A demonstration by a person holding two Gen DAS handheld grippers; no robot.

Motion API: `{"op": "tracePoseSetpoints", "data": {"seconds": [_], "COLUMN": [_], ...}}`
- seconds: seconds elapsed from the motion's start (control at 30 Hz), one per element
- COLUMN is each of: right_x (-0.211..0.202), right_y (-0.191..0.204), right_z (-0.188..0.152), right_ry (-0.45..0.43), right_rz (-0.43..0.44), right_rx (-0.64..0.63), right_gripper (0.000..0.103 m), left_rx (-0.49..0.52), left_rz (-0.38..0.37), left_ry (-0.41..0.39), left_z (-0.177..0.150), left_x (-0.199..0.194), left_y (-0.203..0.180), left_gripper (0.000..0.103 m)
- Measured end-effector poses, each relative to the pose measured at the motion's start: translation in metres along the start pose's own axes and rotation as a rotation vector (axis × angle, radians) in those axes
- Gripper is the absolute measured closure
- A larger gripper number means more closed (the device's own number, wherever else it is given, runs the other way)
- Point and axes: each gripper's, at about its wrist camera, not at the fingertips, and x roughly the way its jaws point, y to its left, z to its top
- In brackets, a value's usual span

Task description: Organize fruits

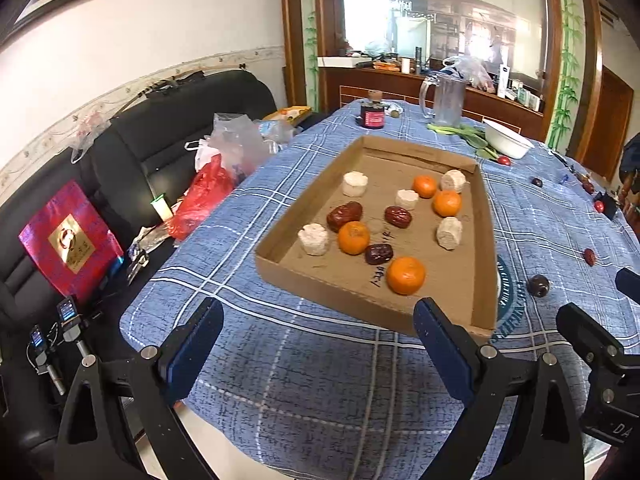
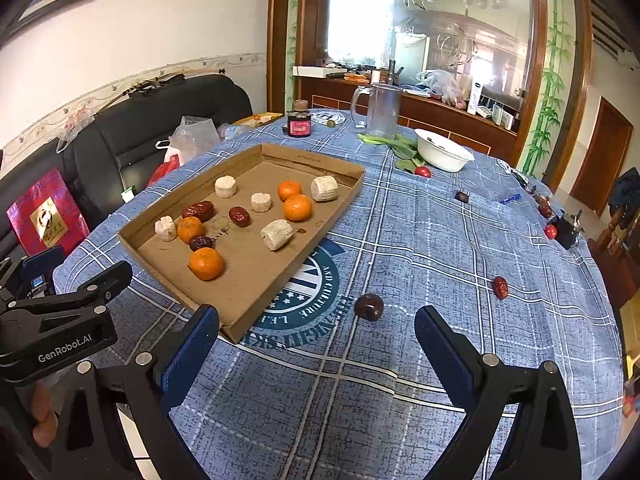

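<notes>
A blue plaid cloth with white lines was seen over the tabletop [image 2: 440, 248]. Orange tangerines [image 2: 206, 263], dark red dates [image 2: 199, 210] and off-white chunks [image 2: 277, 234] were held in a brown cardboard tray [image 2: 244, 280].

glass pitcher [image 2: 378, 110] | white bowl [image 2: 442, 155] | dark jar [image 2: 299, 119] | black sofa [image 1: 168, 120]

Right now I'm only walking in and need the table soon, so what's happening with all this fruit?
A person is sorting fruit with two handheld grippers. The left gripper and right gripper are both open and empty, hovering above the near table edge. The cardboard tray already holds four oranges, three red dates and five pale chunks. A dark round fruit lies on the tablecloth just ahead of the right gripper, and another red date lies further right.
</notes>
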Motion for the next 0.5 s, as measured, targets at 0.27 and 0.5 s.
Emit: {"op": "tracePoseSetpoints", "data": {"seconds": [0.27, 0.5], "right_x": [-0.0023, -0.0048], "right_y": [-0.0015, -0.0005], "right_z": [-0.0013, -0.0009], "right_ry": [0.007, 0.004], "right_rz": [-0.01, -0.013], "right_rx": [0.007, 0.003], "right_gripper": [0.003, 0.003], "left_rx": [-0.003, -0.026], "left_rz": [-0.034, -0.044], "left_ry": [0.011, -0.026], "left_z": [0.0024, 0.0016], "left_x": [-0.0008, -0.0093], "left_y": [-0.0024, 0.0], "left_gripper": [0.007, 0.007]}}
